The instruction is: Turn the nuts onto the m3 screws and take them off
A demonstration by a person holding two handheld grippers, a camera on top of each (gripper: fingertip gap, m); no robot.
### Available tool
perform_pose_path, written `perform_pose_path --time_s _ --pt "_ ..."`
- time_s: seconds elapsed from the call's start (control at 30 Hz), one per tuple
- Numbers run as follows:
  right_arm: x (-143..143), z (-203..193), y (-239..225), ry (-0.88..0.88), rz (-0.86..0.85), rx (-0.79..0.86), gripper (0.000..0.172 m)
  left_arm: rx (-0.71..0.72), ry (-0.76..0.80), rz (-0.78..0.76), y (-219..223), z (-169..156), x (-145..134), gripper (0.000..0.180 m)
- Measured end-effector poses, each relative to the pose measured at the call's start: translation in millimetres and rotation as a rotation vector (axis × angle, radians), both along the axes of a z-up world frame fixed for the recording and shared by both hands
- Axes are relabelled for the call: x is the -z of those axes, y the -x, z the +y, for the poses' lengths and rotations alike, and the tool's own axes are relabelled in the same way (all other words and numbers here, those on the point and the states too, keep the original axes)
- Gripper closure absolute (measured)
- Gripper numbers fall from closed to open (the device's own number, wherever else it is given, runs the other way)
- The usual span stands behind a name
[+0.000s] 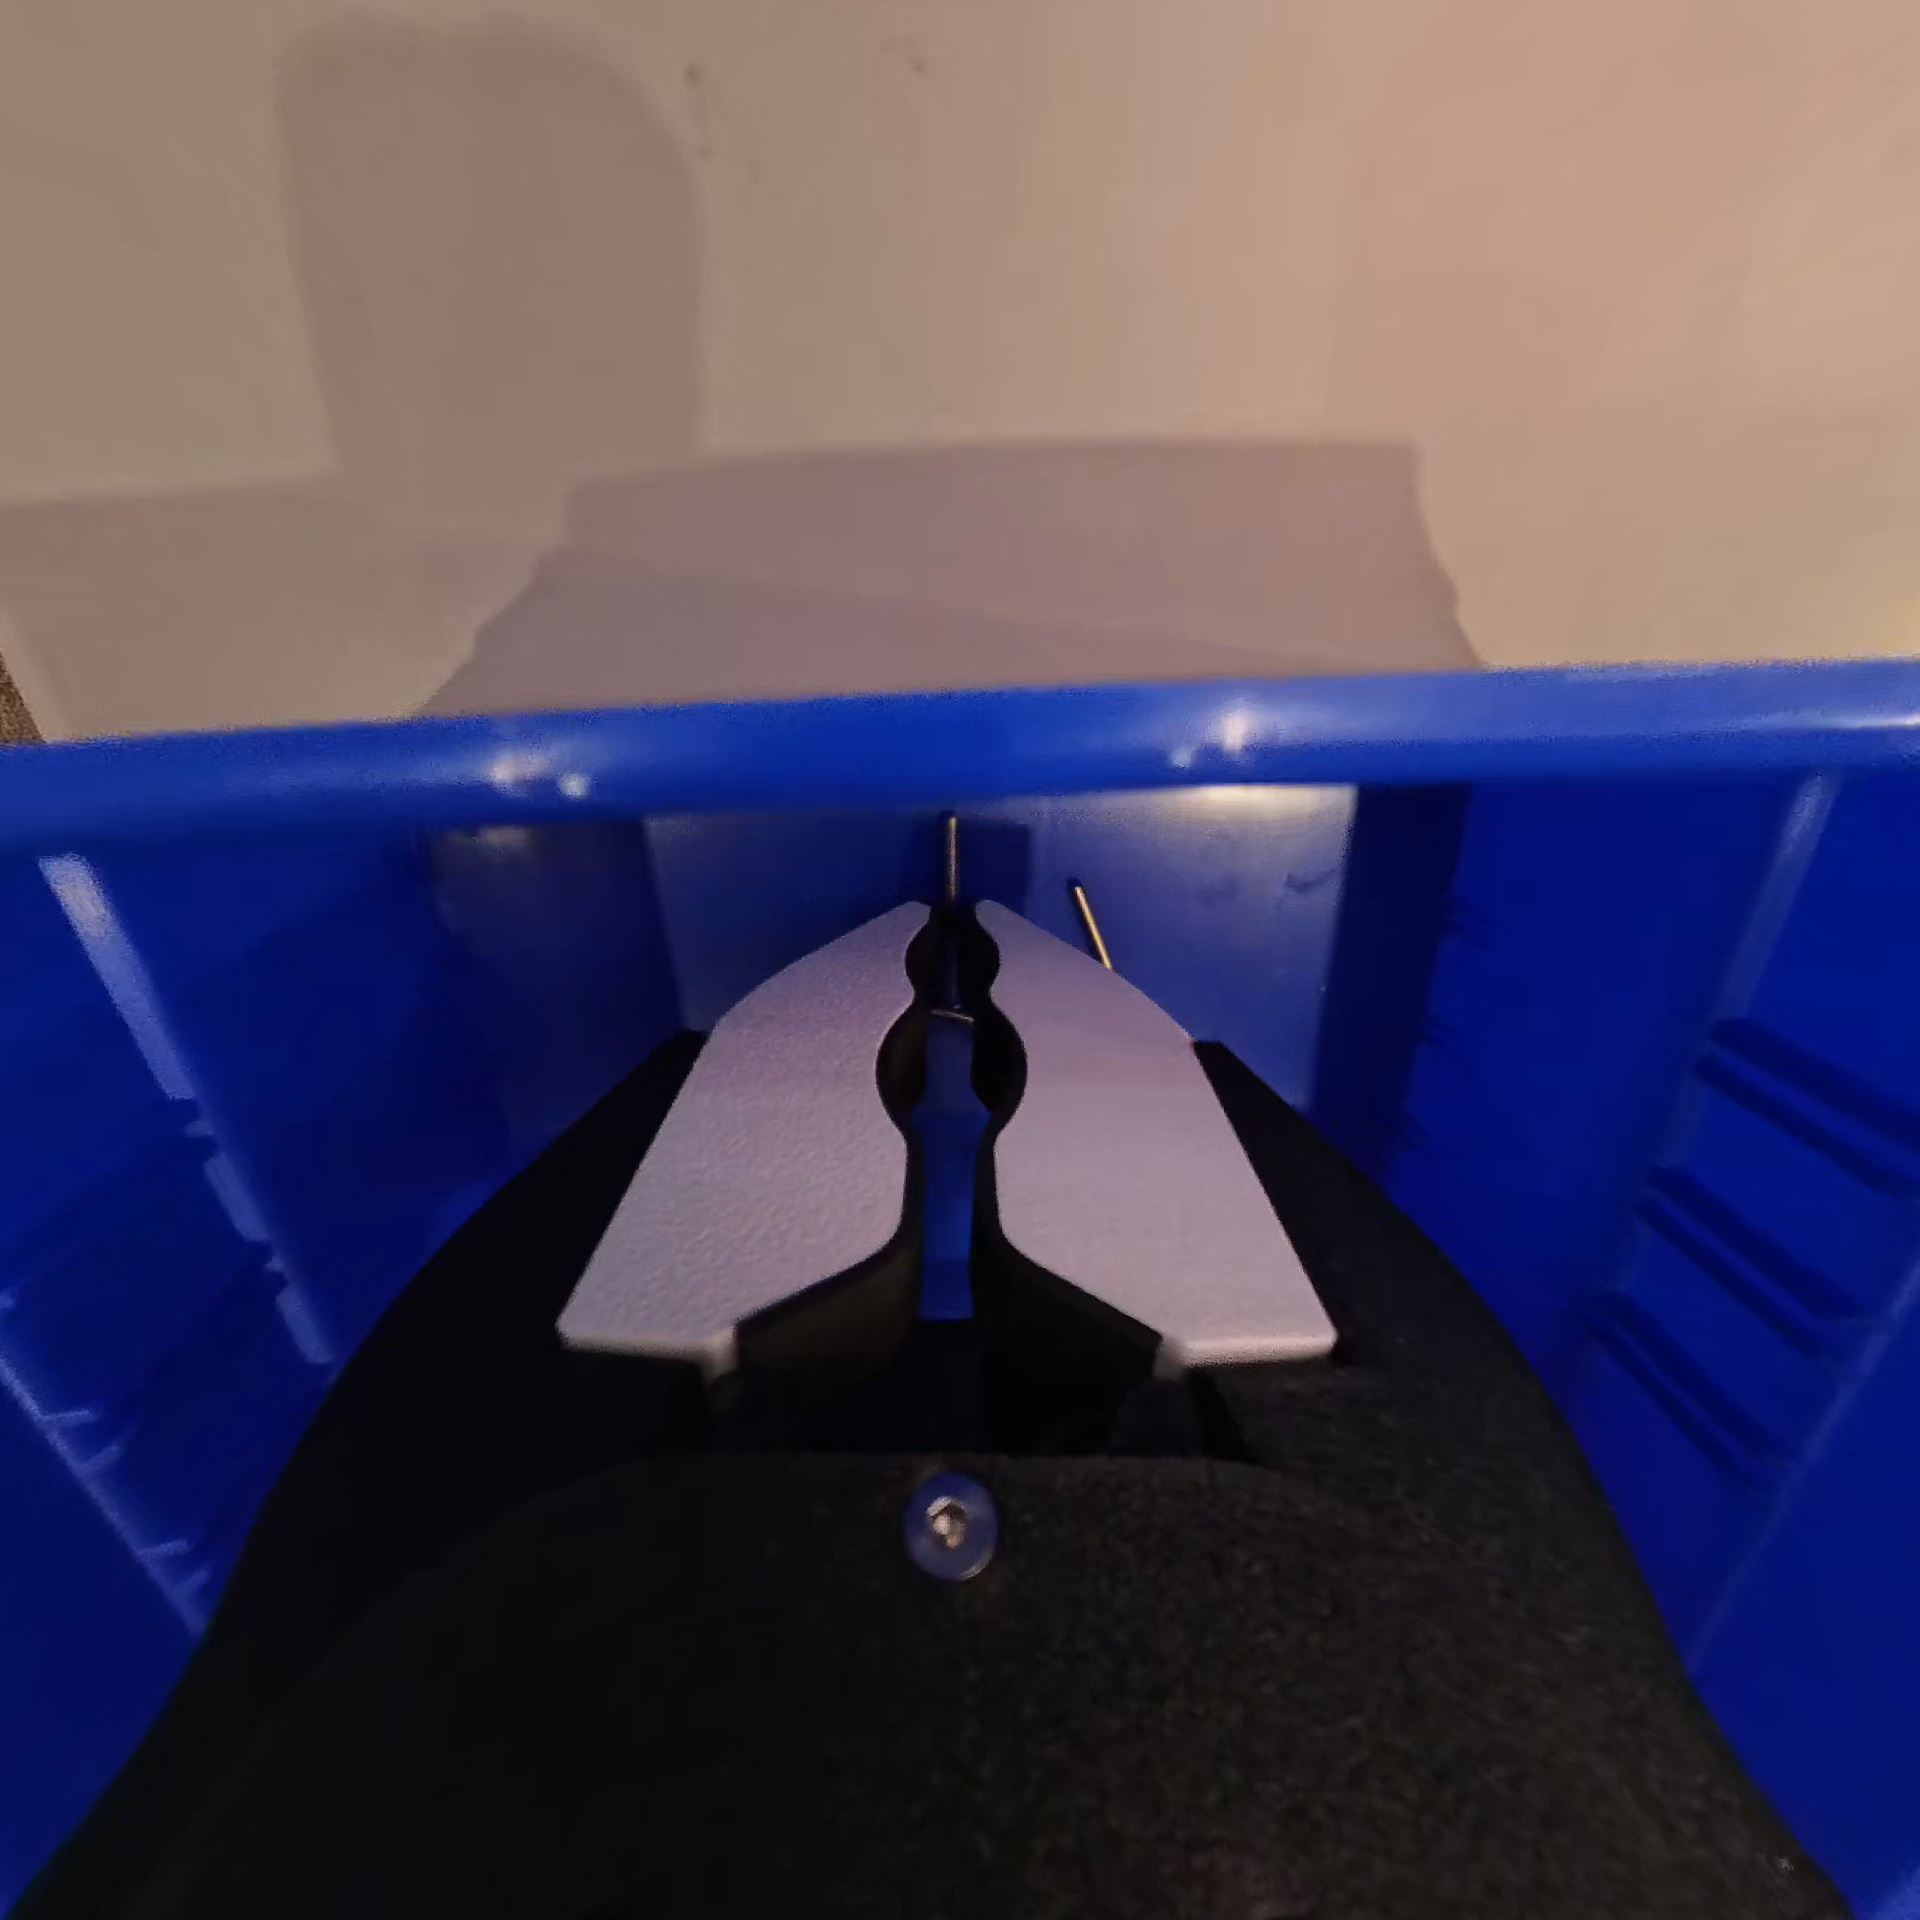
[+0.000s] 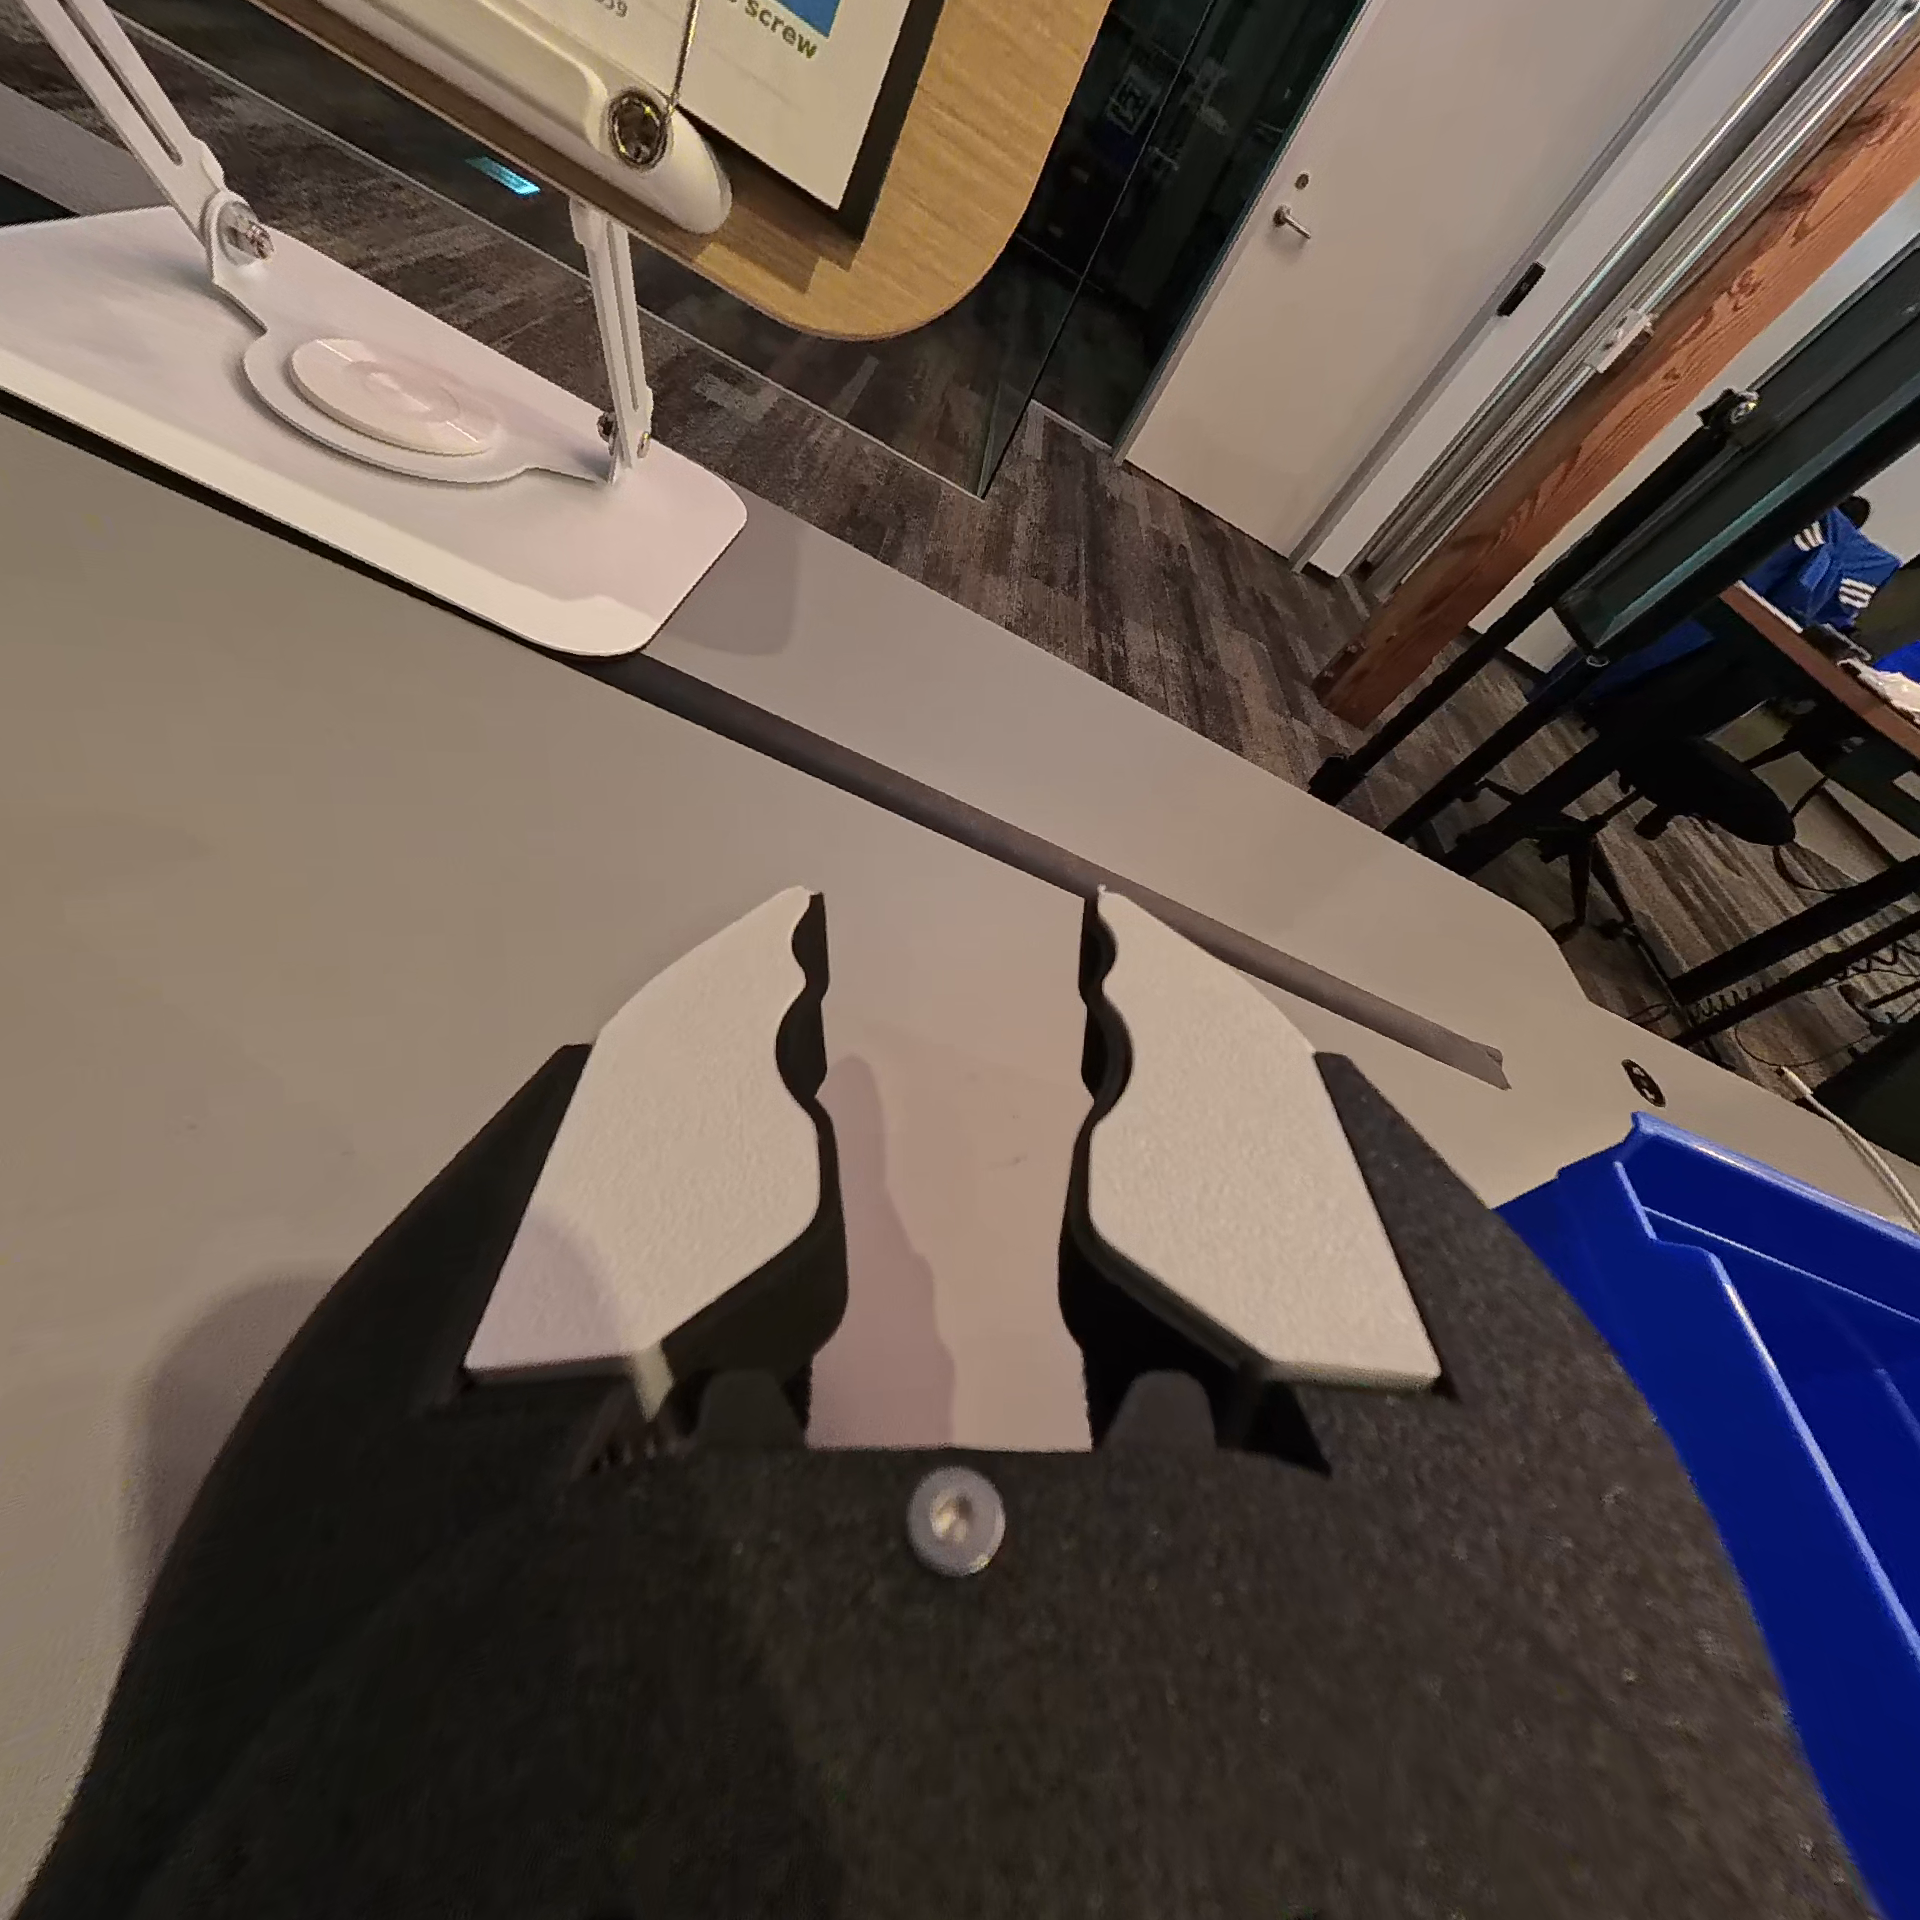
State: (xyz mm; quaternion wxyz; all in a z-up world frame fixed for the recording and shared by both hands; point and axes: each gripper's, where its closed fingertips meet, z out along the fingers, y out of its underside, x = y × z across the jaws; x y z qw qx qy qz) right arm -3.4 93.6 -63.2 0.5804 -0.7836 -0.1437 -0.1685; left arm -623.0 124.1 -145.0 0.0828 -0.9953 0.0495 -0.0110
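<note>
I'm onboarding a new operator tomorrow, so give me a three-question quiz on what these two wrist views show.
1. True or false: the left gripper is inside the blue bin.
2. Which gripper has its jaws apart with only bare table between them? A) left B) right C) both
3. Fill in: a thin ___ pin sticks out past the left gripper's closed fingertips, with a second pin lying just to the right.

Key: 1 true. 2 B, the right gripper. 3 metal.
</note>
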Motion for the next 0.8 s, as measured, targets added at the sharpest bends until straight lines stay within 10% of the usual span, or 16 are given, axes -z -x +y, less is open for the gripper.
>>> perform_pose_path --time_s 0.2,0.47,0.8 --pt "1 1 2 0.003 0.006 -0.011 0.126 0.017 -0.175 -0.006 7 13 -39 0.177" --pt "-8 1 27 -0.023 0.035 -0.125 0.127 0.318 -0.635 -0.081 -71 -9 -162 0.178" --pt "-67 -63 169 -0.123 0.517 -0.946 0.138 0.752 -0.962 -0.342 -299 -109 -173 0.178"
